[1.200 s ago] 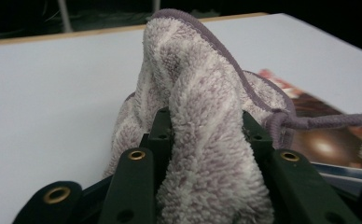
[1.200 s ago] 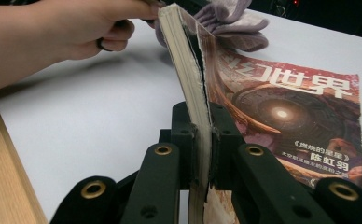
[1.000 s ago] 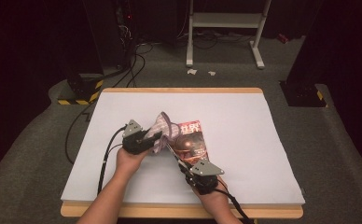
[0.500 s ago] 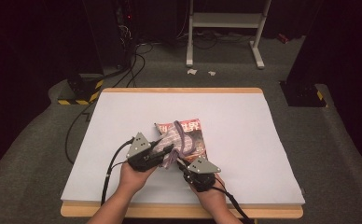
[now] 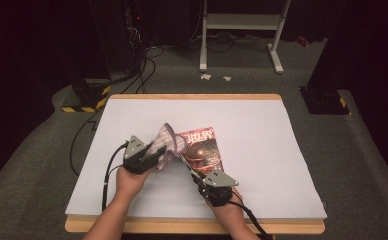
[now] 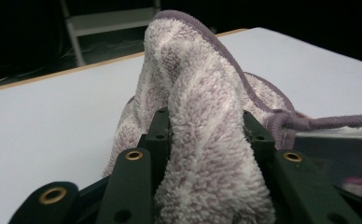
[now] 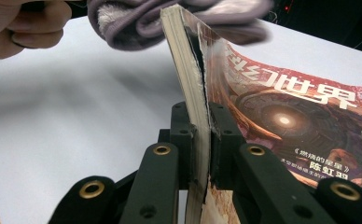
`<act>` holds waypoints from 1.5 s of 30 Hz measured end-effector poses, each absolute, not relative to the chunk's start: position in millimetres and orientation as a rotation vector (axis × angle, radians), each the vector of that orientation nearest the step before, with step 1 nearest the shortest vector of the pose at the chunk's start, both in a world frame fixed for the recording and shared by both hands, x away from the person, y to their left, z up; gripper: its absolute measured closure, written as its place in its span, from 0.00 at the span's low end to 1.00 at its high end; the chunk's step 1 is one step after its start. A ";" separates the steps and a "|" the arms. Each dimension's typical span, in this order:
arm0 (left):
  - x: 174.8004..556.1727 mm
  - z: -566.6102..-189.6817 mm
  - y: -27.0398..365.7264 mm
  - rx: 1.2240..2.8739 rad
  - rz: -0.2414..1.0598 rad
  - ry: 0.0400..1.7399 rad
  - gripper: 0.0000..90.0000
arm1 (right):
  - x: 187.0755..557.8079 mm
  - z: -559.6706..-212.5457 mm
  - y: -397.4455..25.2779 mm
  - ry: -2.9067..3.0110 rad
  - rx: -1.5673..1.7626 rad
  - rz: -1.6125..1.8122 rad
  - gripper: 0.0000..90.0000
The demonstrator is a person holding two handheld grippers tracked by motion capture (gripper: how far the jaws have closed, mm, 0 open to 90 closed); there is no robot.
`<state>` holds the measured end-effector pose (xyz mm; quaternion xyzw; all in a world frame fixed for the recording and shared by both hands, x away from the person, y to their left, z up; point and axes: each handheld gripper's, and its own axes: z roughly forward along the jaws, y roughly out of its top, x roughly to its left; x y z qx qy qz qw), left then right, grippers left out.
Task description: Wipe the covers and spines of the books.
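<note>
Right gripper view: right claw (image 7: 202,140) pinches the book (image 7: 281,116) by its edge, a stiff but tear-prone cover; ahead, left claw (image 6: 206,140) clamps a soft, light towel (image 6: 202,116) bunched against the book's top, above the counter (image 5: 262,120)

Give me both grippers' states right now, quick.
Left gripper: shut on the towel.
Right gripper: shut on the book, at its page edge.
</note>
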<state>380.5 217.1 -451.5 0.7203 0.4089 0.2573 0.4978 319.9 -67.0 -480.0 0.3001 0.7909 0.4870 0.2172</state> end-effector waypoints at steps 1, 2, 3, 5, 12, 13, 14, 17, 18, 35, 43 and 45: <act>381.3 -452.4 224.6 1.732 0.622 1.014 0.70 | 319.9 -480.0 -67.3 2.191 0.833 1.350 0.92; 381.5 -453.4 231.4 1.731 0.632 1.030 0.70 | 319.9 -480.0 -67.5 2.191 0.833 1.352 0.92; 381.4 -455.0 237.4 1.737 0.662 1.046 0.70 | 319.8 -480.0 -67.8 2.192 0.833 1.353 0.92; 382.9 -460.3 251.5 1.749 0.683 1.089 0.69 | 320.0 -480.1 -68.3 2.193 0.831 1.354 0.92; 386.5 -484.6 297.9 1.777 0.739 1.249 0.68 | 320.1 -480.1 -68.3 2.191 0.831 1.356 0.92; 387.1 -487.7 302.2 1.788 0.741 1.265 0.68 | 320.2 -480.1 -68.2 2.192 0.832 1.357 0.92; 387.5 -490.6 305.8 1.790 0.738 1.283 0.67 | 320.1 -480.2 -68.1 2.191 0.834 1.357 0.92; 391.0 -500.5 310.5 1.820 0.689 1.309 0.66 | 319.6 -481.2 -68.0 2.191 0.834 1.354 0.92; 391.5 -503.6 309.2 1.826 0.690 1.306 0.66 | 319.5 -481.6 -67.9 2.193 0.834 1.354 0.92; 369.8 -466.5 302.1 1.720 0.742 1.214 0.34 | 318.9 -482.6 -69.9 2.194 0.831 1.353 0.92; 355.5 -452.1 281.0 1.728 0.718 1.108 0.35 | 319.2 -481.0 -71.2 2.187 0.832 1.354 0.93; 353.5 -452.2 274.7 1.731 0.696 1.087 0.36 | 318.9 -480.3 -71.6 2.185 0.831 1.351 0.93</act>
